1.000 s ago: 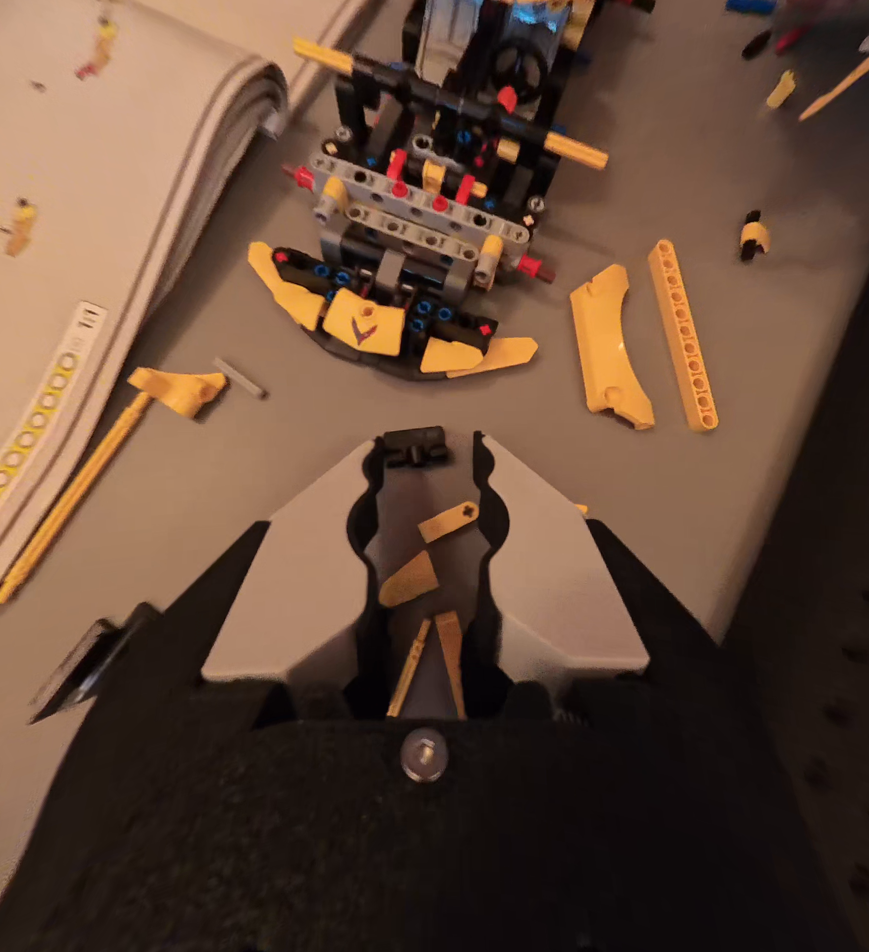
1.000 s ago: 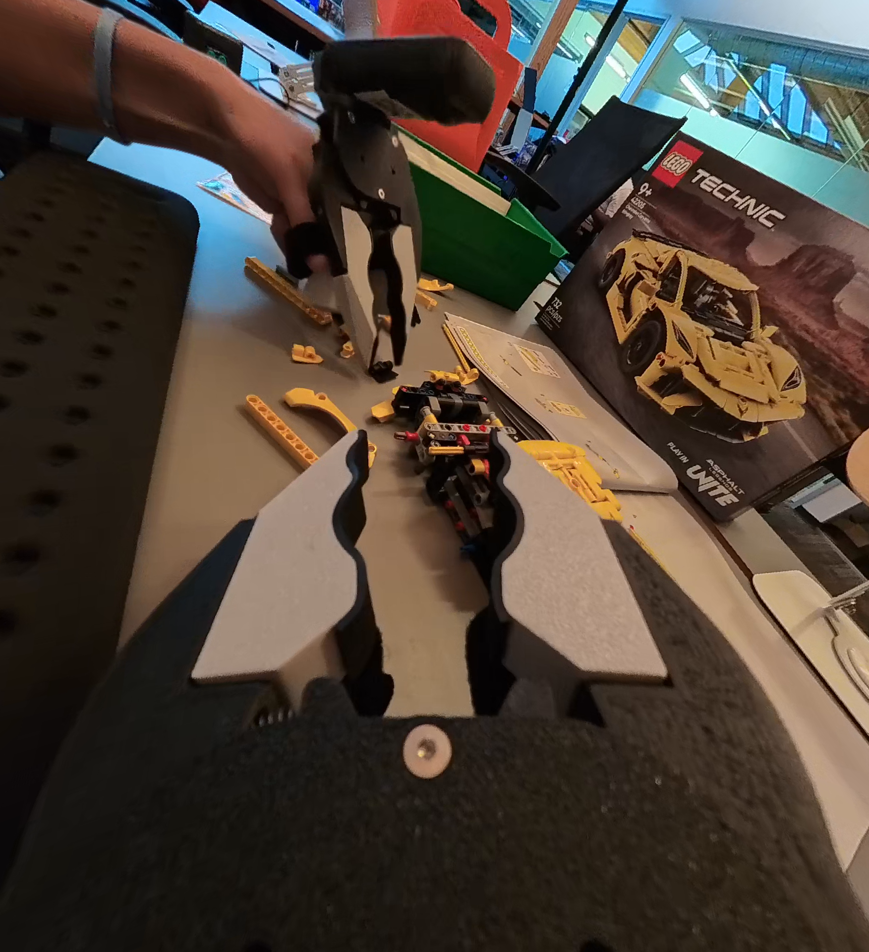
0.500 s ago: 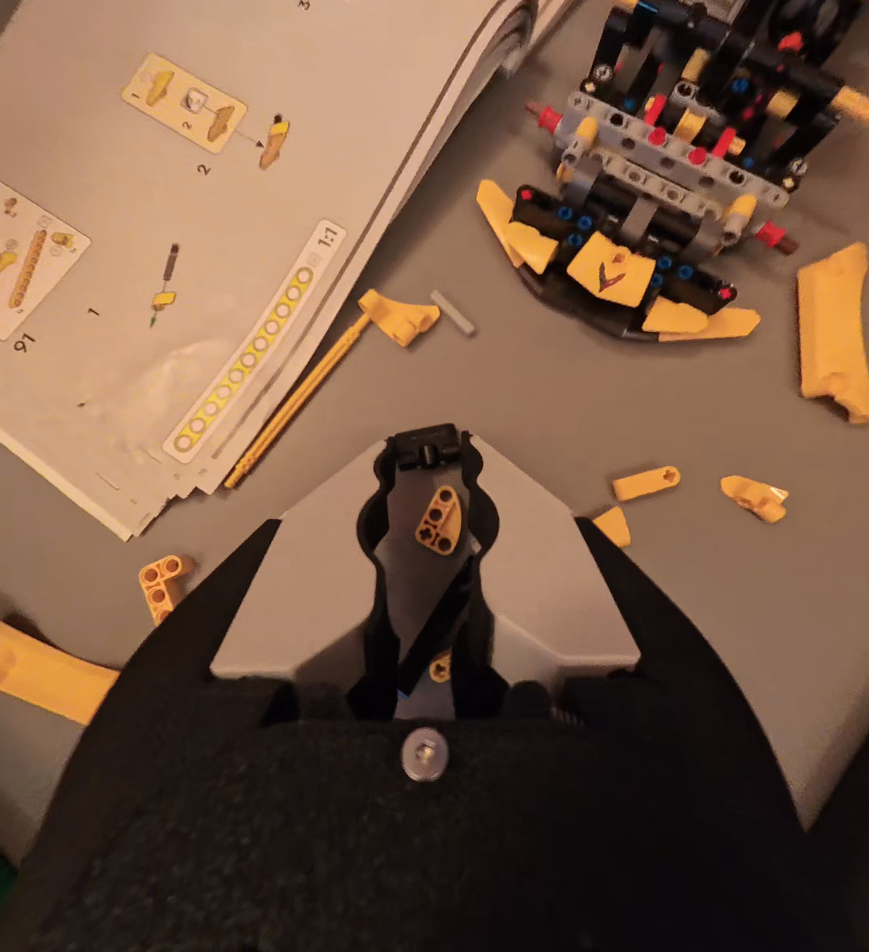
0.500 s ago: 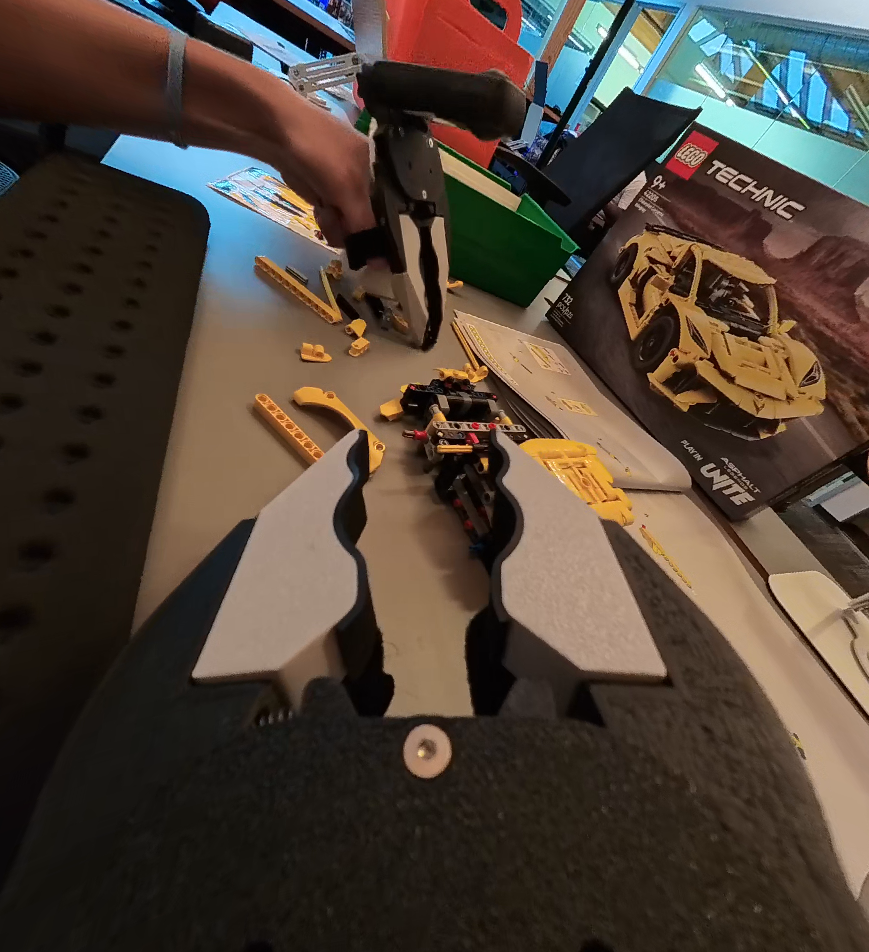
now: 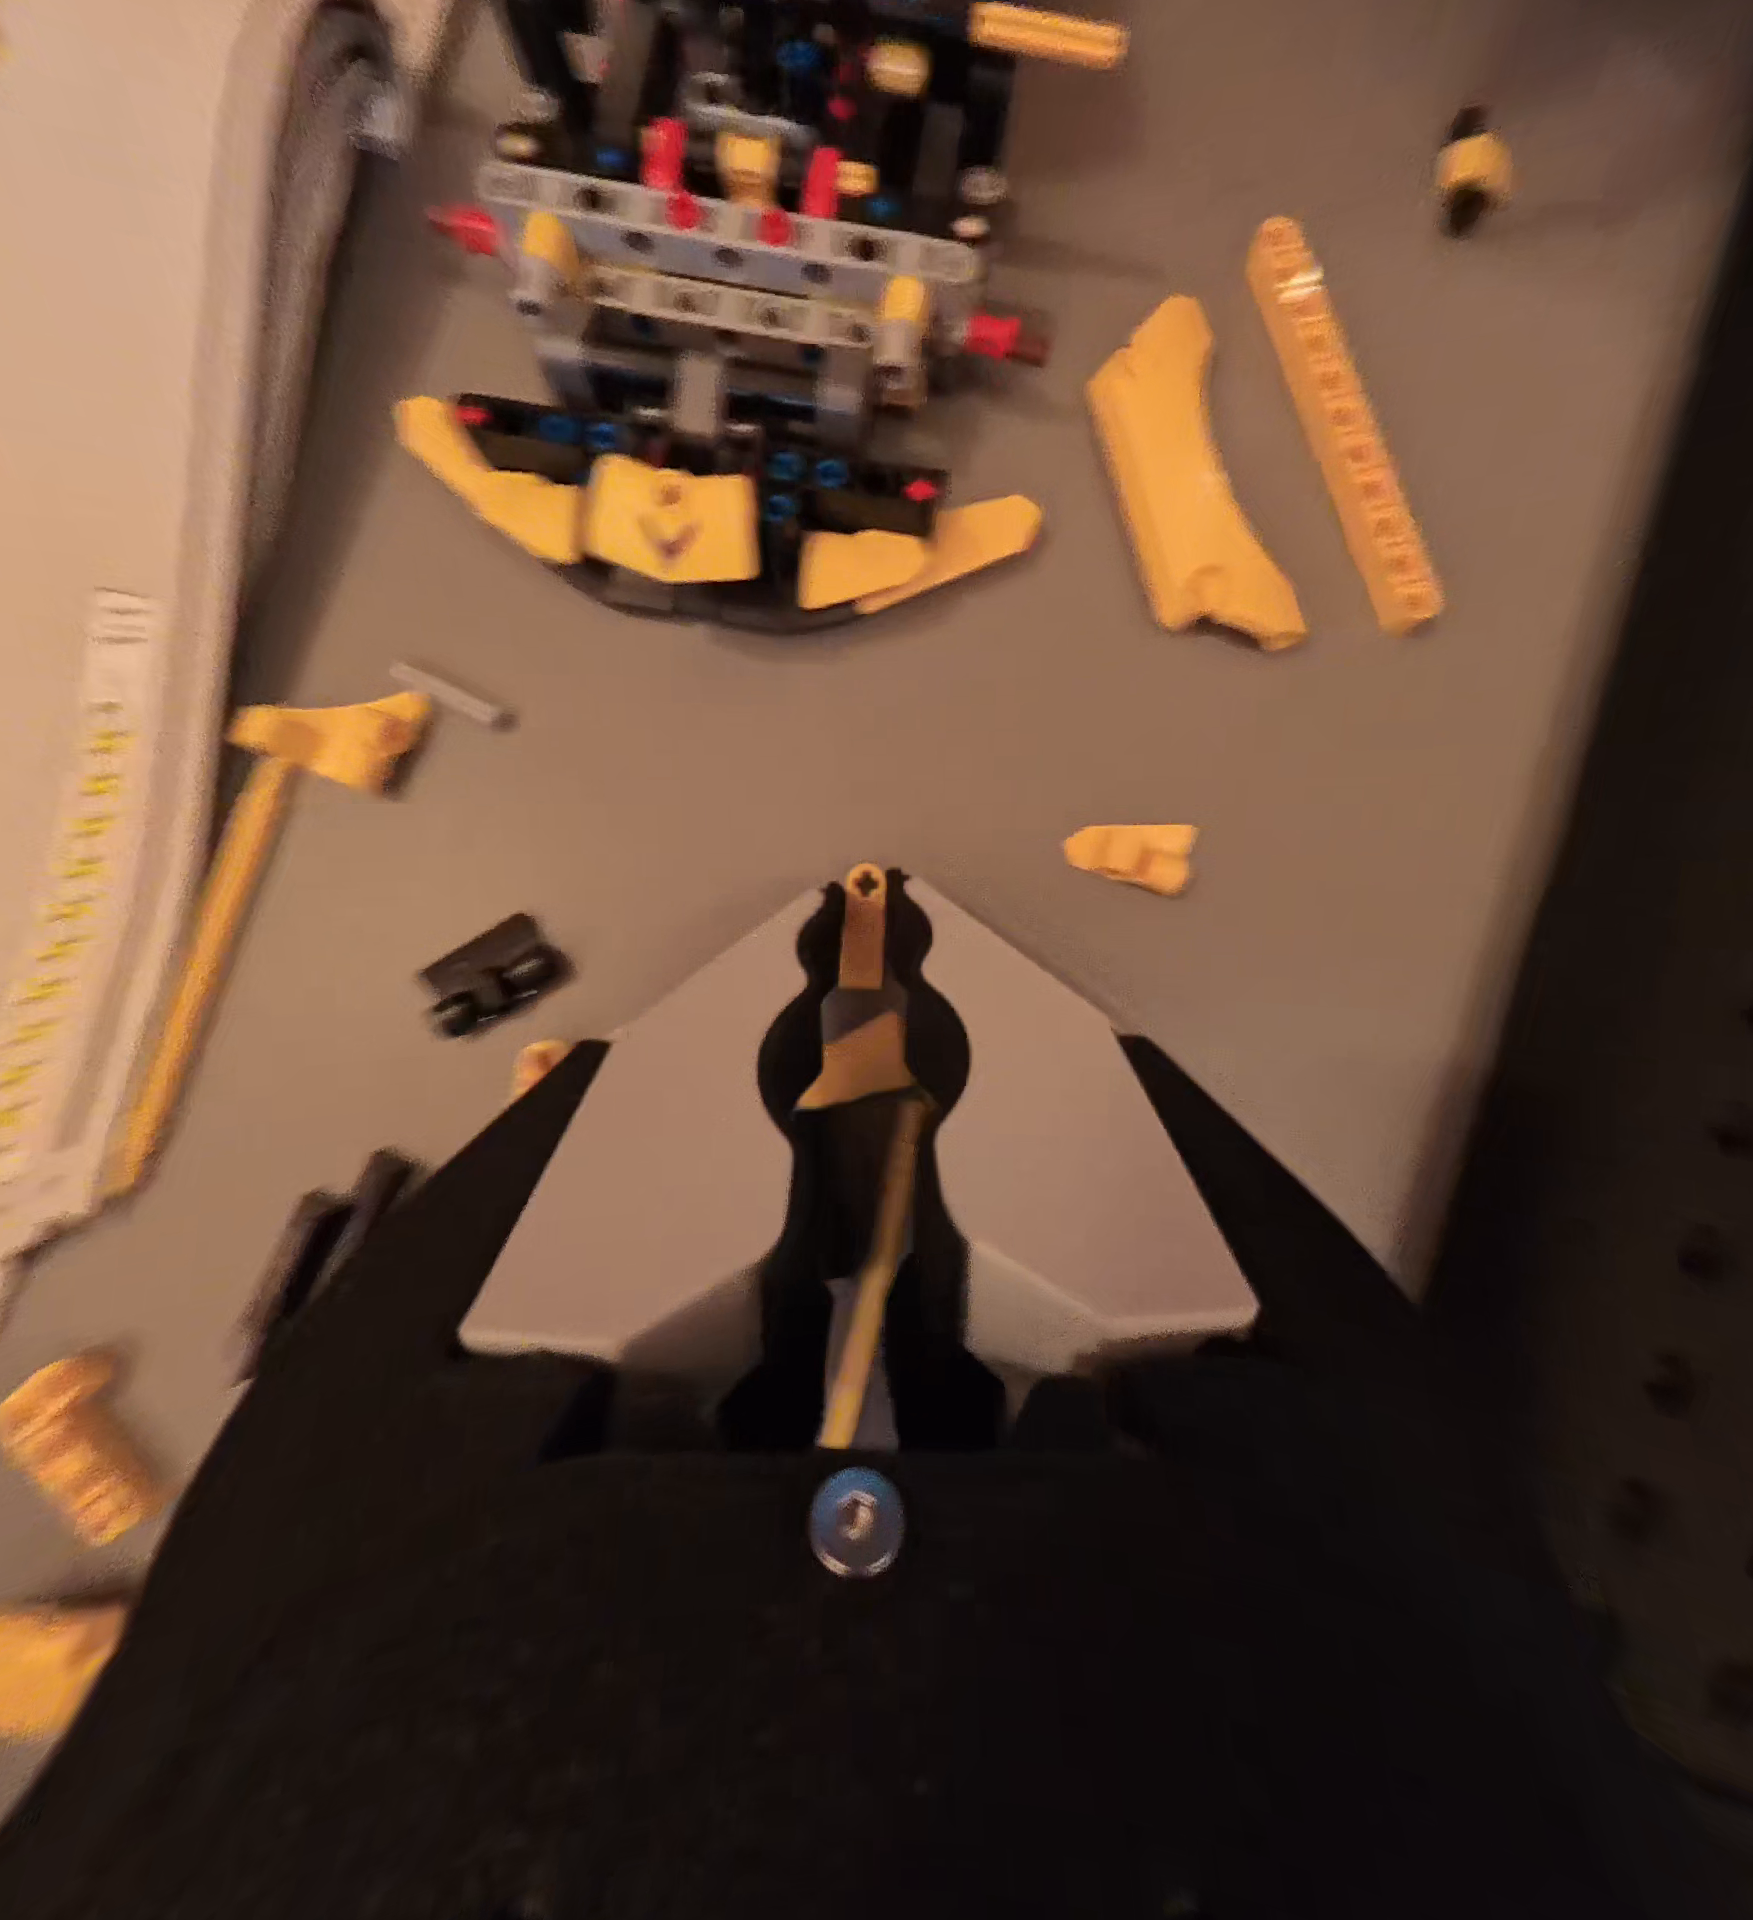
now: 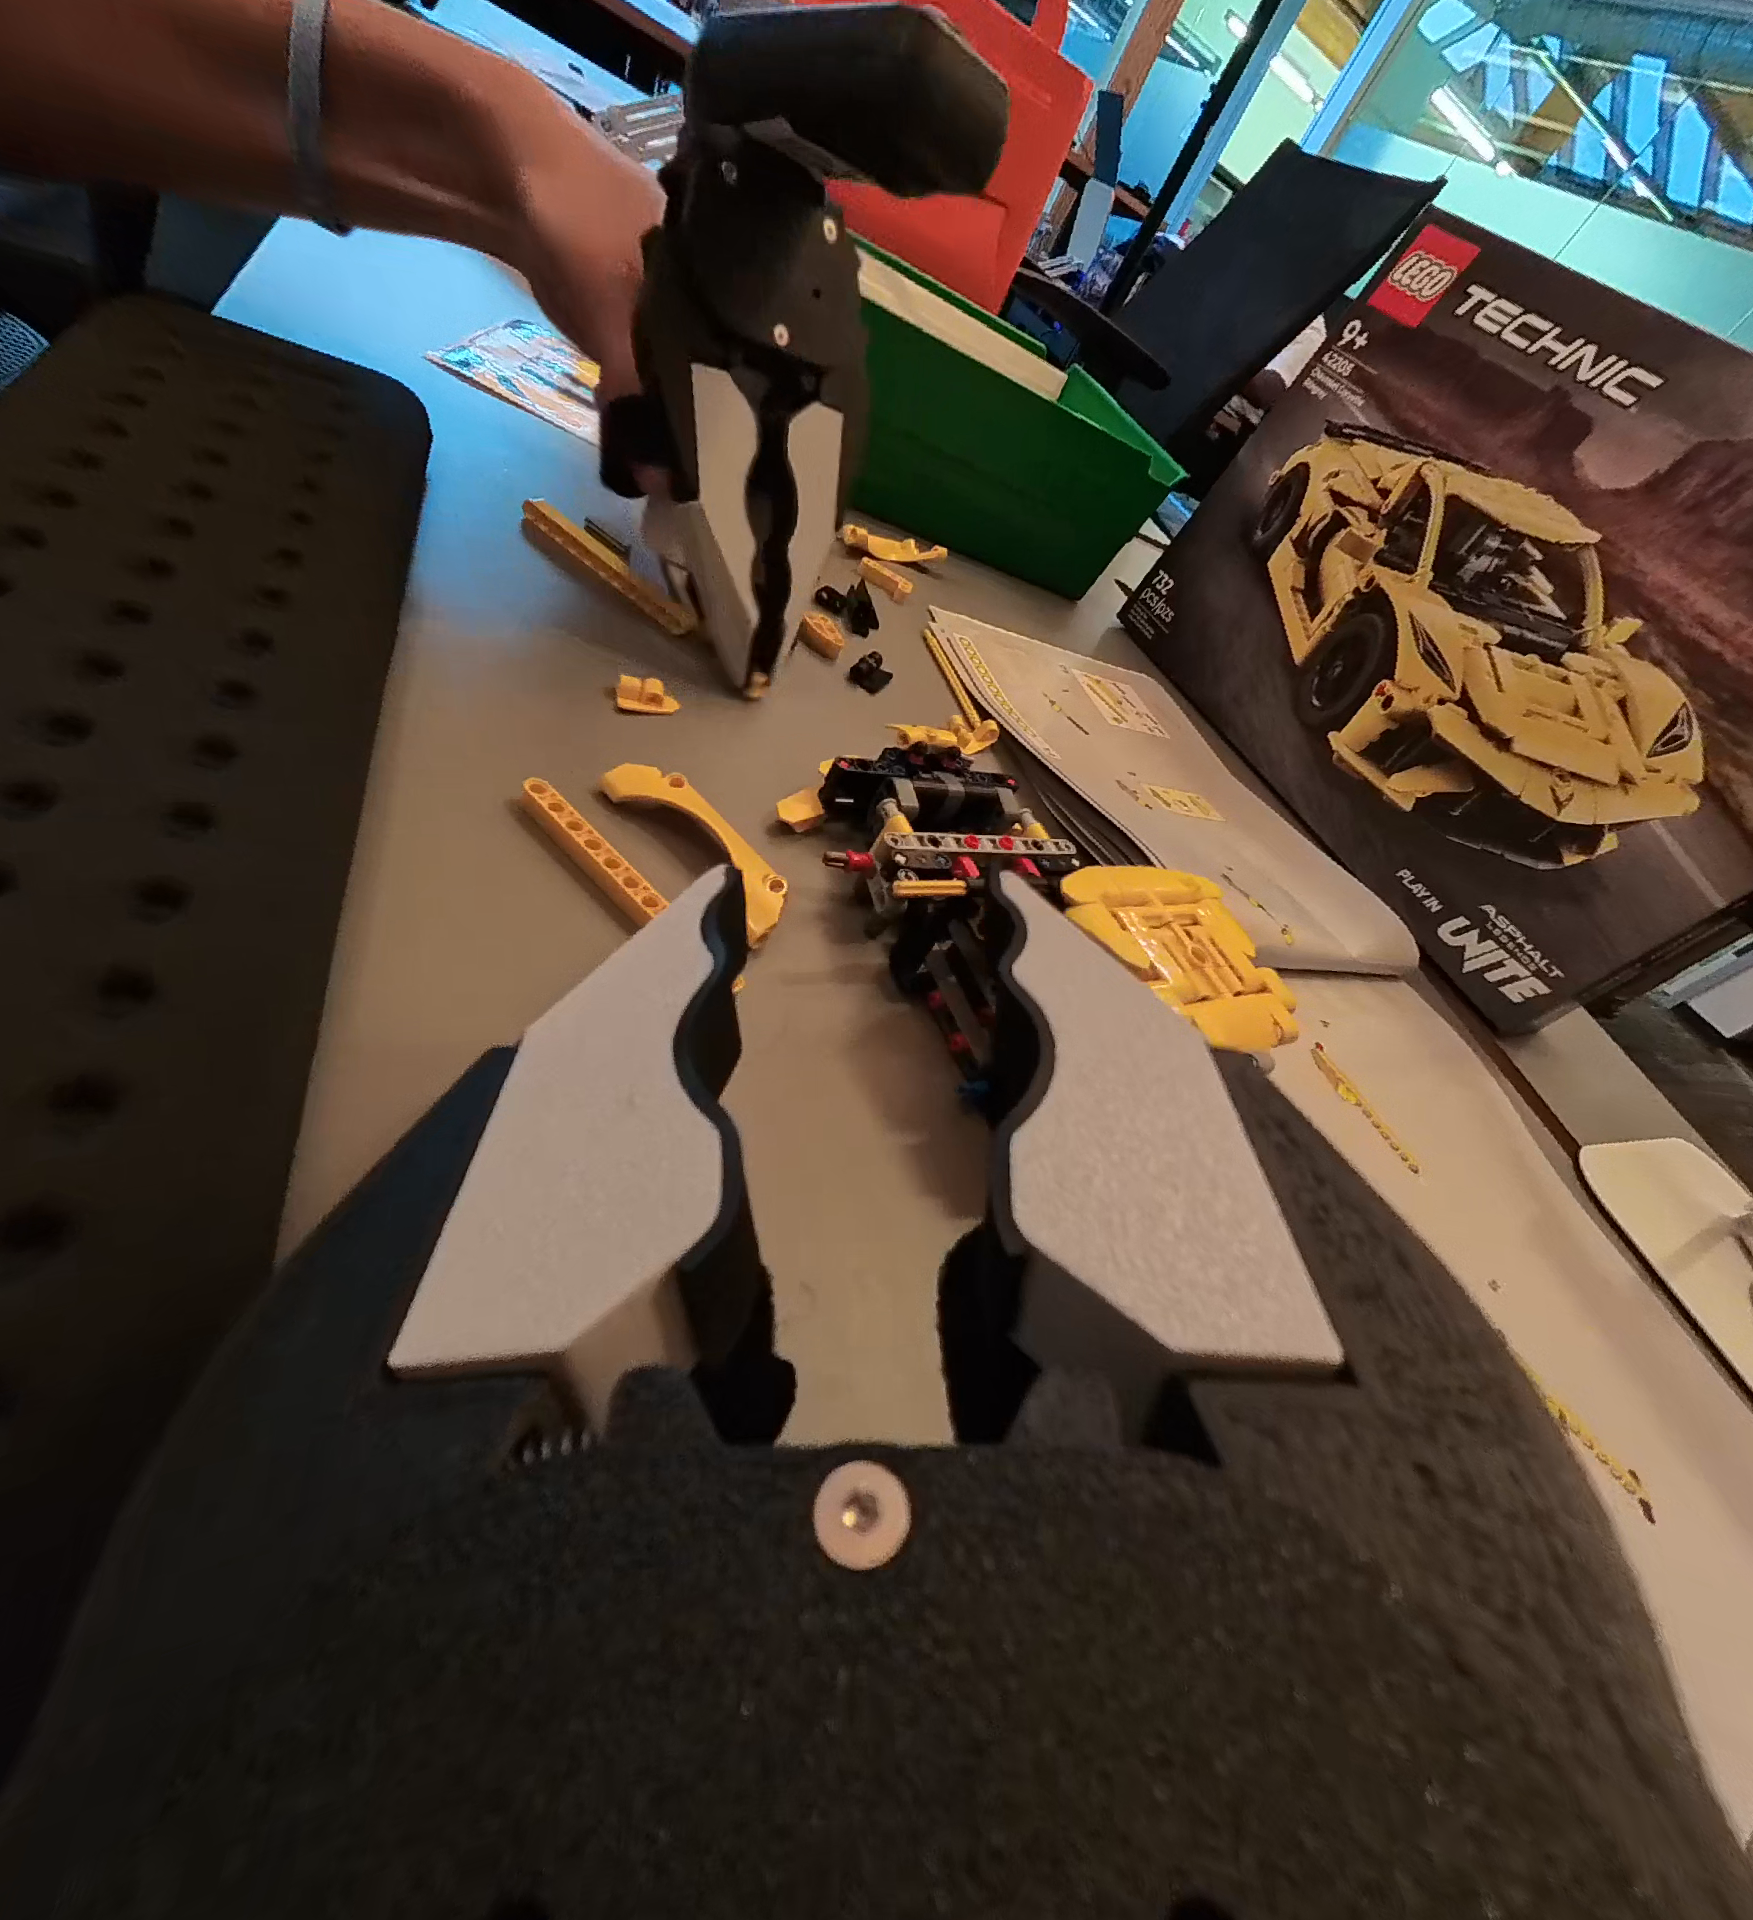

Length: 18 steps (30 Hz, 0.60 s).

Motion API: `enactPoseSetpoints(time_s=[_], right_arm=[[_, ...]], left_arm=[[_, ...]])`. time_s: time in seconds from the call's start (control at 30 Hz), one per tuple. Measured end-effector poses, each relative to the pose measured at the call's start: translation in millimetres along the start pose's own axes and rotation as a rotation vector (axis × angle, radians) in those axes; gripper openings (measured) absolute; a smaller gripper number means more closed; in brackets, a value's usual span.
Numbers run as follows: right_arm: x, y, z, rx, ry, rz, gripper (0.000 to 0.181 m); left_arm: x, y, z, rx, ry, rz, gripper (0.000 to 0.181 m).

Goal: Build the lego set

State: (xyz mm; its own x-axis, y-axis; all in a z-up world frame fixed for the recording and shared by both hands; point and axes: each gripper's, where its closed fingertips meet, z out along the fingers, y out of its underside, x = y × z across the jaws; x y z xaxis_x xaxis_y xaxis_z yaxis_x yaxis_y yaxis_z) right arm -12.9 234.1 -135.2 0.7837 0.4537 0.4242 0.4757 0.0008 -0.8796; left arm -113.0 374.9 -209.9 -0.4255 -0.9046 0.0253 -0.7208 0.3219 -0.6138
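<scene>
Left wrist view: your left gripper (image 5: 867, 894) has its two fingers pinched together on a small yellow connector piece (image 5: 864, 930), whose holed end pokes out just past the tips. Far from the tips stands the partly built car chassis (image 5: 737, 312), black and grey with red and blue pins and a yellow nose facing you. To its right lie a curved yellow panel (image 5: 1189, 483) and, just beside that, a long yellow beam (image 5: 1345, 426). A small yellow bracket (image 5: 1132, 857) sits near the tips on the right; a small black connector (image 5: 493, 971) lies near them on the left. The instruction booklet (image 5: 72, 520) fills the left edge, with a long yellow axle (image 5: 197, 966) beside it. This view is blurred.

Right wrist view: your right gripper (image 6: 867, 899) hangs above the grey table (image 6: 456, 935) with its fingers apart and nothing between them. The chassis (image 6: 939, 852) sits just beyond the tips, partly behind the right finger. Farther off, your left gripper (image 6: 752, 681) points down at the table, tips closed on the yellow piece. The set's box (image 6: 1537, 623) stands at far right, a green bin (image 6: 986, 468) behind.
</scene>
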Motion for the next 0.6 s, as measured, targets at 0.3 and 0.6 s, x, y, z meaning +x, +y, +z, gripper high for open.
enactPoseSetpoints(time_s=[0.3,0.6], right_arm=[[-1.5,1.0,0.5,-0.005,-0.010,0.007,0.044],[-1.2,3.4,1.3,-0.014,-0.015,0.017,0.044]], left_arm=[[-65.6,22.9,-22.2,0.003,-0.182,-0.146,0.013],[-7.0,20.7,-15.4,-0.040,-0.058,-0.065,0.030]])
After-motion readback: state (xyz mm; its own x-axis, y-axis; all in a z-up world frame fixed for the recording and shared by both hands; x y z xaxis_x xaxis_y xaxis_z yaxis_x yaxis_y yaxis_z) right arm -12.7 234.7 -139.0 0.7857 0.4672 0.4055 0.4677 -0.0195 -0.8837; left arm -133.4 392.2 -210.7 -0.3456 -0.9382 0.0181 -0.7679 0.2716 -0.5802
